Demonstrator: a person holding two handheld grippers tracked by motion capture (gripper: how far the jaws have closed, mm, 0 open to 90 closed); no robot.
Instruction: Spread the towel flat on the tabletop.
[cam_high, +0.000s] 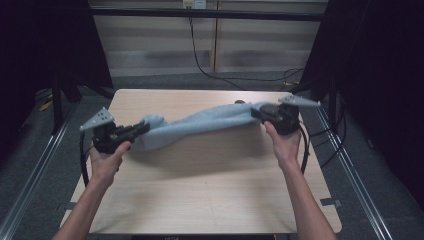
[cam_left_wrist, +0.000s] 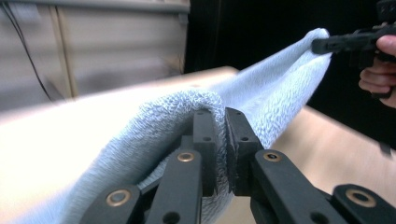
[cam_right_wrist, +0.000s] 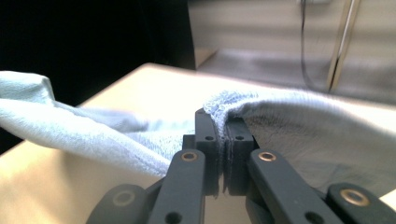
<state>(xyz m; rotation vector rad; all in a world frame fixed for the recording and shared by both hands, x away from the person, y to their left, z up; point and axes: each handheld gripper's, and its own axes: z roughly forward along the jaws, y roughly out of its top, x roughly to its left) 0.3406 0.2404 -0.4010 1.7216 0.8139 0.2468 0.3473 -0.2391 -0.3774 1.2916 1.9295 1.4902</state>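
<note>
Light-blue towel (cam_high: 200, 125) hung stretched between both hands above wooden table (cam_high: 200, 200), sagging toward left end. Left gripper (cam_high: 142, 129) jaws clamped tight on one towel edge, cloth bunched over the pads (cam_left_wrist: 205, 135). Right gripper (cam_high: 256, 114) likewise closed on opposite edge, fabric pinched between its jaws.

No readable text, label, brand or number on any surface in view.
</note>
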